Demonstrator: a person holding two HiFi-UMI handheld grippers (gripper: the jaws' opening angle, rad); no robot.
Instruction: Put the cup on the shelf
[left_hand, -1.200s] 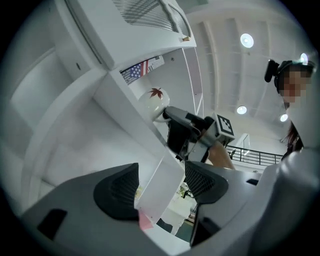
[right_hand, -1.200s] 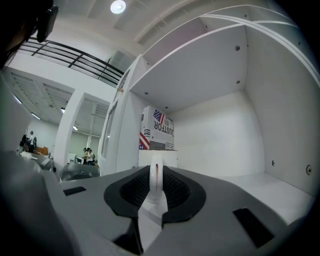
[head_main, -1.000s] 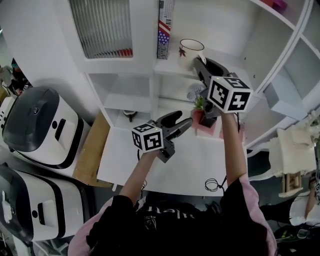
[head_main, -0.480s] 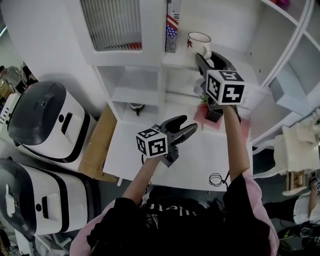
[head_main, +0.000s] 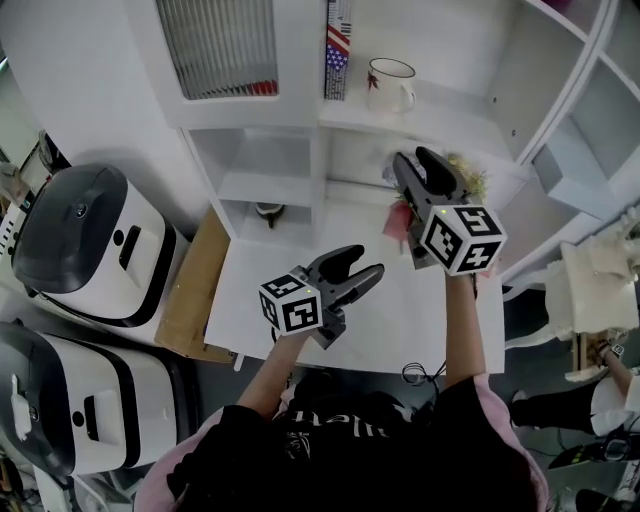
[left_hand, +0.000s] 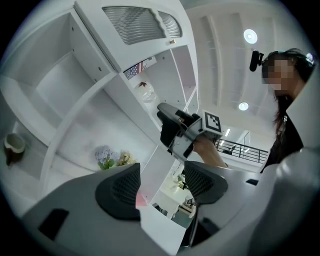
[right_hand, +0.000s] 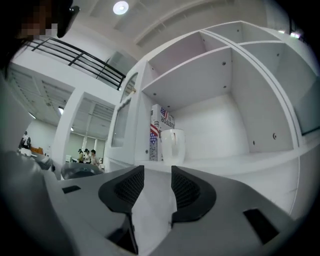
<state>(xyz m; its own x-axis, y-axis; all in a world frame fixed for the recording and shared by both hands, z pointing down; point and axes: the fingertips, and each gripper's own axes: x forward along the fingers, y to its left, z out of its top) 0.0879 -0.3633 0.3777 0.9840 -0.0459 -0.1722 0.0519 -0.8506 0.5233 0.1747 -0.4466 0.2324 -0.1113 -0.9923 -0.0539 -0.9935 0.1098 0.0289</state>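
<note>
One white cup (head_main: 390, 85), marked with a small red leaf motif, is being seen standing upright on the shelf (head_main: 450, 108), clear of both grippers. At its 9 o'clock, just beside it, one flag-patterned book (head_main: 337, 48) is being kept upright. Capital letters are being shown on its spine in the right gripper view, but they are too small to be read with certainty. The right gripper (head_main: 413, 158) is being held at the cup's 6 o'clock in the head view. Its jaws have just been opening and are standing apart with nothing between them. The left gripper (head_main: 362, 262) is being held over the white table (head_main: 420, 310), its jaws likewise apart and empty. Two marker cubes are being counted, one per gripper. Two appliances are being counted as well: a white-and-black appliance (head_main: 80, 240) at the left gripper's 9 o'clock and a second appliance (head_main: 70, 410) at its 8 o'clock.
</note>
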